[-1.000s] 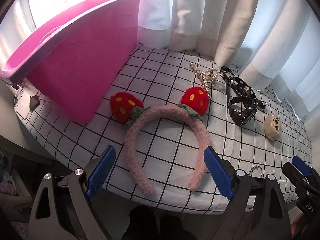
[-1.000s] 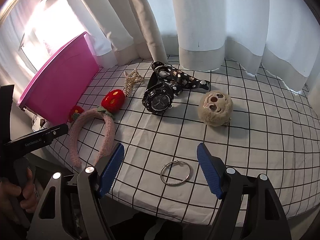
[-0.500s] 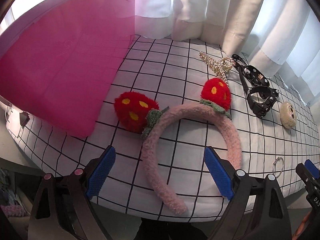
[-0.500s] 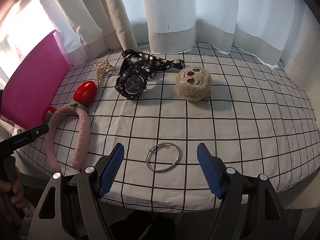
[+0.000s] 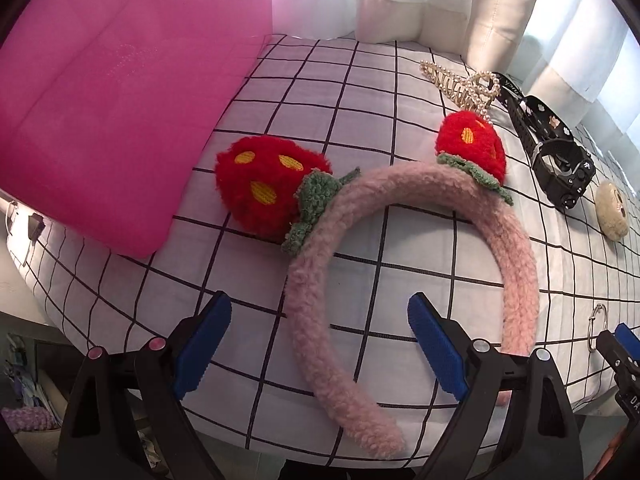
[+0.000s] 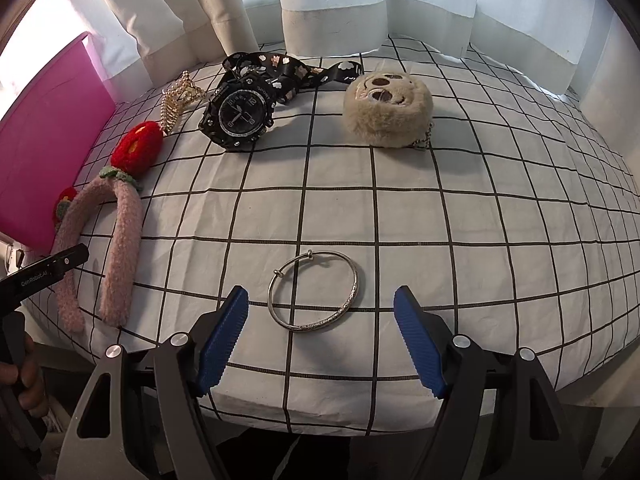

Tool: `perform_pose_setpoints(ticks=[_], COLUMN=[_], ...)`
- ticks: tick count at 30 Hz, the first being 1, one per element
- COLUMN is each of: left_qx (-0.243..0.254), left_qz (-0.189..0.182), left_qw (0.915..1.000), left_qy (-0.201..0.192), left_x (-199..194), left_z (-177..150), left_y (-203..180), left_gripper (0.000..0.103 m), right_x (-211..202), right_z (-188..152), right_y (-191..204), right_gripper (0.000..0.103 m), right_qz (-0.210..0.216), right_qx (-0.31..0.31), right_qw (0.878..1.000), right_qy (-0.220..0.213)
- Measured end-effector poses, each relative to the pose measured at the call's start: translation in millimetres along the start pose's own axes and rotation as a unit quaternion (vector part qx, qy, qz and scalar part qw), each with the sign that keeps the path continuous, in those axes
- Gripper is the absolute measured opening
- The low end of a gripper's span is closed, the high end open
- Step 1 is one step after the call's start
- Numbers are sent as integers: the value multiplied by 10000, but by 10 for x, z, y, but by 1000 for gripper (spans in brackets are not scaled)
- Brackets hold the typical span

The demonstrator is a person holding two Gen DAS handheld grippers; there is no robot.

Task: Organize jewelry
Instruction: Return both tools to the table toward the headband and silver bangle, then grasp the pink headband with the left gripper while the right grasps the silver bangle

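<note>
A fuzzy pink headband (image 5: 316, 304) with two red strawberry puffs lies on the checked cloth; it also shows in the right wrist view (image 6: 120, 248). My left gripper (image 5: 320, 344) is open, its blue pads either side of the headband's left arm near the table's front edge. A silver bangle (image 6: 314, 290) lies flat between the open pads of my right gripper (image 6: 320, 336). A black sport watch (image 6: 239, 110), a pearl hair claw (image 5: 460, 86) and a beige plush charm (image 6: 388, 108) lie further back.
A pink bin (image 5: 100, 92) stands at the left, its wall close to the left strawberry. White curtains (image 6: 332, 4) hang behind the table. A black patterned strap (image 6: 296, 70) lies behind the watch. The table's front edge is just under both grippers.
Both grippers have moved forward and lower toward the table. The headband now sits between the left pads and the bangle between the right pads. Both stay open.
</note>
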State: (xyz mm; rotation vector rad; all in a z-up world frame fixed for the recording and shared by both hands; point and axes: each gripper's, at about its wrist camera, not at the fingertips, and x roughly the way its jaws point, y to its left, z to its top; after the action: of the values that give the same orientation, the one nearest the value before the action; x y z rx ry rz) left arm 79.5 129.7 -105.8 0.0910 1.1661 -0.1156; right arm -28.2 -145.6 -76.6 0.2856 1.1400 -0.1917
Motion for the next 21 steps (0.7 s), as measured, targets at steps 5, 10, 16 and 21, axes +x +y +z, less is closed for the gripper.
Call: perform_pose_setpoints(ticks=[5,10,16,21], left_qx=[81,106,5,126], left_qz=[30,41,36,0], left_qw=[10000,9999,9999,9997], left_qy=[31,-43,-118,-204], left_x=[90,103,148,74], left_z=[13,6,18,-40], left_y=[-51,-46,-21,-48], left_gripper=[88,92,98,88], right_x=[89,125,123,107], right_z=[26,3,-47,-50], right_y=[30,141,174,182], right_gripper=[72,72,72,71], right_qz=[-65,-371,-498,-472], right_qx=[27,-232,-266,-231], right_qw=[10000,9990,9981,9982], right_qy=[-28,-82,-262,-289])
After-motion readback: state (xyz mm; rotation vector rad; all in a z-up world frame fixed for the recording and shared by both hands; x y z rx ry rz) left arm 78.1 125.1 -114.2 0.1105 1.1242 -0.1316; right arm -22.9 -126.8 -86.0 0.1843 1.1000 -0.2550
